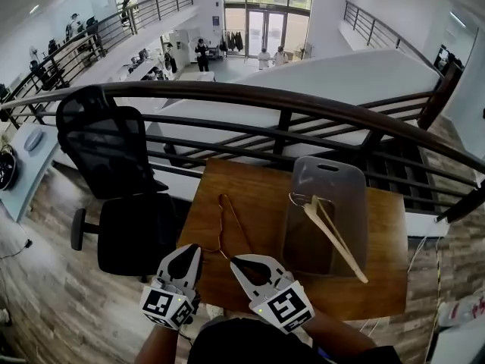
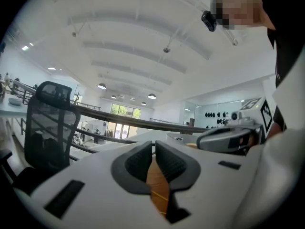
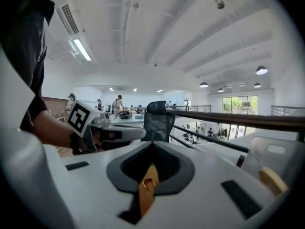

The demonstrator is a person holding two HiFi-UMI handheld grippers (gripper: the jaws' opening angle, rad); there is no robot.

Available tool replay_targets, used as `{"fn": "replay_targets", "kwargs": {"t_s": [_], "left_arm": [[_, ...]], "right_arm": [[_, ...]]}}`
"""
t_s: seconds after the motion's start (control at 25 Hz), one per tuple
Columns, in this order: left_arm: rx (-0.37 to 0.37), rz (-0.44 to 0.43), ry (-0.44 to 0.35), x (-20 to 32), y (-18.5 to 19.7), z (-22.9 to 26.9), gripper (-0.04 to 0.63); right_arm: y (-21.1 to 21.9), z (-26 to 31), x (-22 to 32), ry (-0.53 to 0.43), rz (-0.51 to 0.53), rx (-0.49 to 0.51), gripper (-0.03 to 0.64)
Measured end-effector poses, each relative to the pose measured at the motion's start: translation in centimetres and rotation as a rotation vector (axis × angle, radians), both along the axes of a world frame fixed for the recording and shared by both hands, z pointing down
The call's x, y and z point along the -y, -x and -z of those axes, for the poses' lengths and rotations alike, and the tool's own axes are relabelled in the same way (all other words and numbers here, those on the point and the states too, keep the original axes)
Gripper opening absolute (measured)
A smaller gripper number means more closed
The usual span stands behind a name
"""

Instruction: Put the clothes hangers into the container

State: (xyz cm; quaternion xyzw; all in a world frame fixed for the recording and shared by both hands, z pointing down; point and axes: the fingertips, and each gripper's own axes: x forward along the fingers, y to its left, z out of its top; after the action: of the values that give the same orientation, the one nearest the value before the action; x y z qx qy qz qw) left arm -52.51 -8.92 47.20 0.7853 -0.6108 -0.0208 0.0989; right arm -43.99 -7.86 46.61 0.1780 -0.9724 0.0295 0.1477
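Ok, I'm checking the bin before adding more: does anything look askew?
Yes. The wooden hanger sits tilted in the container, with one end poking out over its near right rim rather than lying inside. The wire hanger lies on the table, outside the container.

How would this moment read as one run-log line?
left gripper: shut; right gripper: shut; wooden hanger: in container; wire hanger: on table

Bright daylight plus ceiling lamps – strong fisheye bending at edges, near foreground blurred.
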Motion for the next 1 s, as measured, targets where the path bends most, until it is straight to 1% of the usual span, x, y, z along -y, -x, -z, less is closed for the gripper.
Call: {"fn": "replay_targets", "kwargs": {"t_s": [0.12,0.28,0.32,0.36,0.4,0.48,0.52,0.6,0.72,0.84,1.0], "left_arm": [[-0.004,-0.026,0.017,0.1,2.2,-0.7,0.029],[-0.001,-0.069,0.048,-0.3,4.2,-2.2,0.029],[0.005,-0.080,0.057,-0.5,4.6,-2.6,0.029],[0.008,-0.092,0.069,-0.6,4.9,-3.1,0.029],[0.007,-0.105,0.083,-0.8,5.2,-3.6,0.029],[0.002,-0.136,0.108,-1.3,5.7,-4.3,0.029],[-0.001,-0.152,0.114,-1.5,5.8,-4.4,0.029],[-0.005,-0.176,0.124,-1.9,6.1,-4.7,0.029],[-0.013,-0.190,0.141,-2.1,7.0,-5.2,0.029],[-0.020,-0.200,0.150,-2.4,7.7,-5.5,0.029],[-0.018,-0.214,0.160,-3.1,8.5,-5.9,0.029]], "right_arm": [[2.7,-5.0,0.8,0.063,-0.023,-0.092,-0.003],[4.1,-11.5,1.8,0.154,-0.084,-0.199,0.011],[4.2,-13.4,1.9,0.173,-0.087,-0.249,0.038],[4.2,-15.4,2.0,0.187,-0.084,-0.317,0.086],[4.0,-17.4,2.0,0.190,-0.082,-0.395,0.115],[3.1,-21.1,2.2,0.173,-0.088,-0.539,0.126],[2.6,-22.6,2.2,0.162,-0.092,-0.595,0.129],[1.5,-24.7,2.1,0.156,-0.102,-0.675,0.146],[0.4,-26.6,2.1,0.202,-0.129,-0.725,0.146],[0.2,-27.3,2.0,0.266,-0.165,-0.716,0.135],[0.0,-28.0,1.7,0.295,-0.204,-0.723,0.126]]}}
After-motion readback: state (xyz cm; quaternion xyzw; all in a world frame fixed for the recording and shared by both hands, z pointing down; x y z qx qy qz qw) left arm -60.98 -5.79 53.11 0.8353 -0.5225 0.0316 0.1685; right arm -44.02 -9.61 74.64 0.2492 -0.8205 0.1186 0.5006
